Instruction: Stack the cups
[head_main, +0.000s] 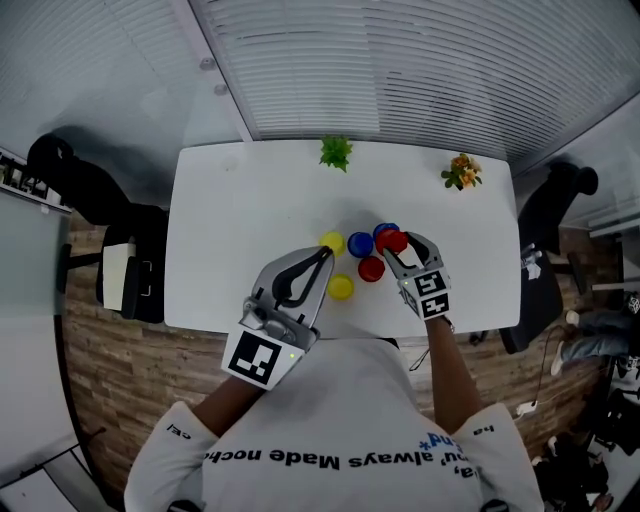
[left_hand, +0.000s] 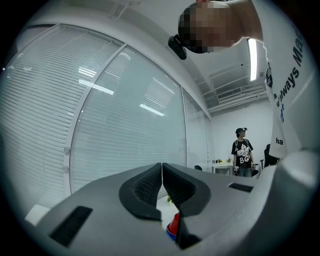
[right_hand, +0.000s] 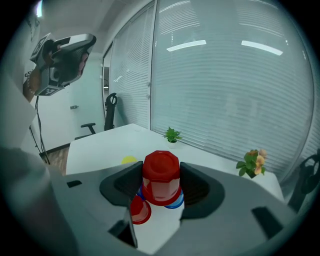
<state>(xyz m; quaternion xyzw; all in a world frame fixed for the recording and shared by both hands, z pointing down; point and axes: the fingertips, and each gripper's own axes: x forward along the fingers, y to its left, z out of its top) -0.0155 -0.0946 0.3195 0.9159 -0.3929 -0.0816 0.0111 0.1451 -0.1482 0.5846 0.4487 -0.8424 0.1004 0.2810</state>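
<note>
Our right gripper (head_main: 397, 240) pinches an upturned red cup (right_hand: 161, 175) by its sides, the jaws spread about it. It hangs right over a blue cup (right_hand: 176, 202) whose rim shows beneath it – we cannot tell whether the two touch or are already nested. Our left gripper (head_main: 325, 253) is pressed together on nothing and points off above the table (head_main: 230, 230).

We judge the stacking barely begun: at best one pair is joined. Four more cups stand singly on the table – a second red (head_main: 371, 268) just beside the held one, a second blue (head_main: 360, 243), and two yellow (head_main: 332, 242) (head_main: 341, 287) nearer the left gripper. All lie close together at the near middle, so what is left is to seat this red one and gather the rest onto it.
</note>
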